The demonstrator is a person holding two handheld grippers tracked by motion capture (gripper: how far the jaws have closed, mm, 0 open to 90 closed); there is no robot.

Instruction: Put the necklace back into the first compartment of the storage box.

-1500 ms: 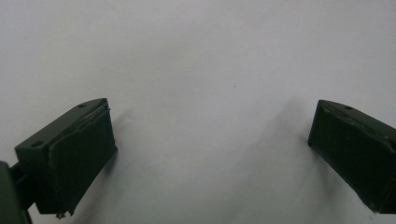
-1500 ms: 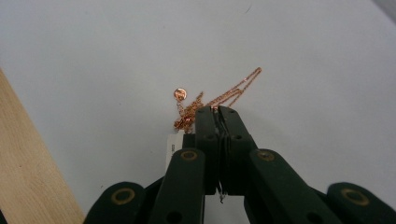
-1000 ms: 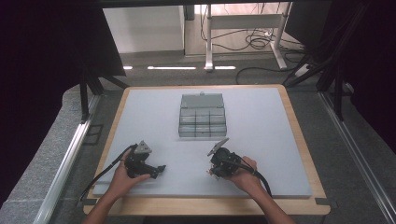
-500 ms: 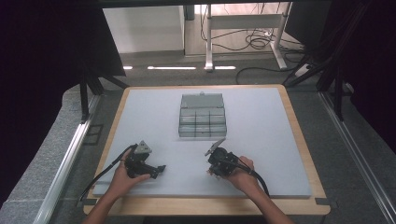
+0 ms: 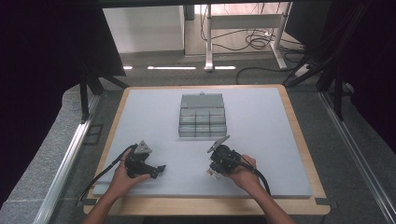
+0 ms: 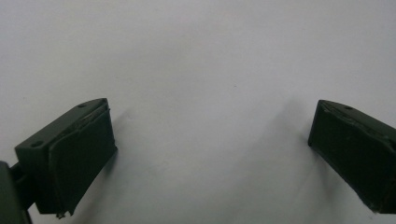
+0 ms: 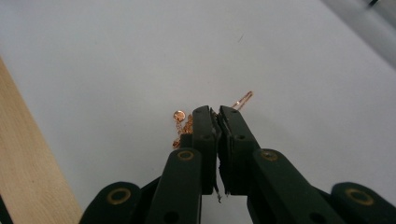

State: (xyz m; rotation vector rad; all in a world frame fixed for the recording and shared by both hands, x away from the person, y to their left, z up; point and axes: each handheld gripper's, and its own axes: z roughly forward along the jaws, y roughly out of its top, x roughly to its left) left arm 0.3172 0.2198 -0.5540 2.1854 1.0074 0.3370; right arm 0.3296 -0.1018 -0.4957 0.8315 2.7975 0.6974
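Observation:
A thin copper-coloured chain (image 7: 180, 116) with a small round disc lies bunched on the white mat (image 7: 116, 56). In the right gripper view my right gripper (image 7: 218, 112) is shut on it. Links spill out to the left of the closed tips, and one strand pokes out to their right. In the high view the right gripper (image 5: 212, 173) points down at the mat near its front edge, held in a hand. My left gripper (image 6: 210, 121) stands open over bare mat with nothing between its jaws. It rests at the front left in the high view (image 5: 159, 169).
A clear plastic compartment box (image 5: 202, 116) with its lid up sits at the middle back of the mat (image 5: 261, 140). The wooden table border (image 7: 28, 154) runs close beside the right gripper. Cables trail from both grippers toward the front.

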